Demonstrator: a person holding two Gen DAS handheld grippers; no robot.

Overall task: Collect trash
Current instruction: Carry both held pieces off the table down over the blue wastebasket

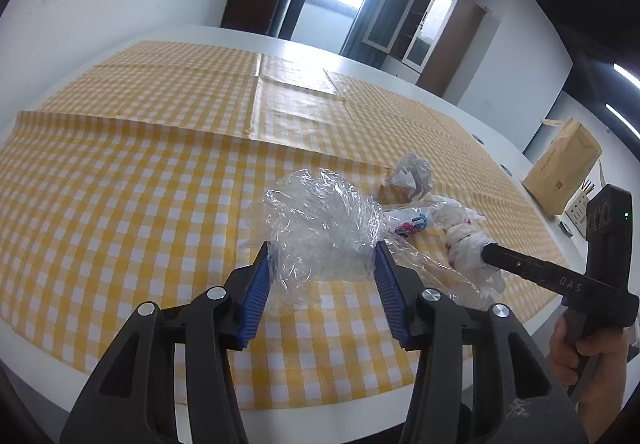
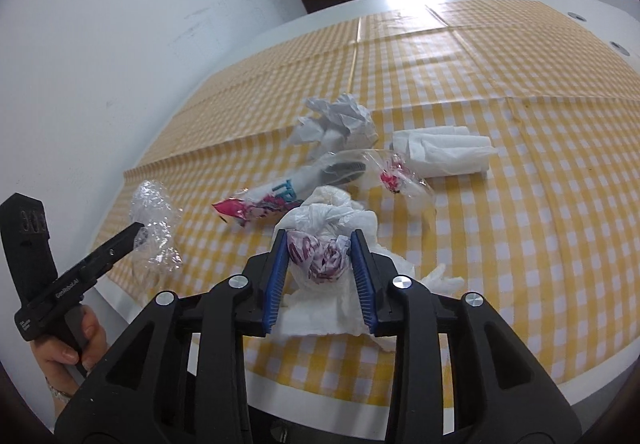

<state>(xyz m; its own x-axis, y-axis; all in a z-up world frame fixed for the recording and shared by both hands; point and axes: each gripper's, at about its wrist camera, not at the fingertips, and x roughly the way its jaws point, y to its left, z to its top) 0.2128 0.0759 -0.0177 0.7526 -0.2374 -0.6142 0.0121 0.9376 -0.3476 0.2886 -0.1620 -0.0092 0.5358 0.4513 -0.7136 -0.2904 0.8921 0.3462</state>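
A crumpled ball of clear plastic wrap (image 1: 320, 228) lies on the yellow checked tablecloth (image 1: 120, 184), and my left gripper (image 1: 322, 264) has its blue pads on both sides of it, closed against it. The same wrap (image 2: 154, 228) and the left gripper (image 2: 138, 230) show at the left of the right wrist view. My right gripper (image 2: 320, 248) is closed on a knotted white plastic bag with purple print (image 2: 320, 244), seen from the left wrist too (image 1: 468, 244). A crumpled white tissue (image 2: 332, 316) lies under the bag.
More trash lies beyond: a pink and white printed wrapper (image 2: 272, 196), a clear packet with a red spot (image 2: 394, 174), crumpled paper (image 2: 340, 120) and a rolled paper towel (image 2: 444, 150). A brown paper bag (image 1: 562, 172) stands at the table's right edge. A white wall is on the left.
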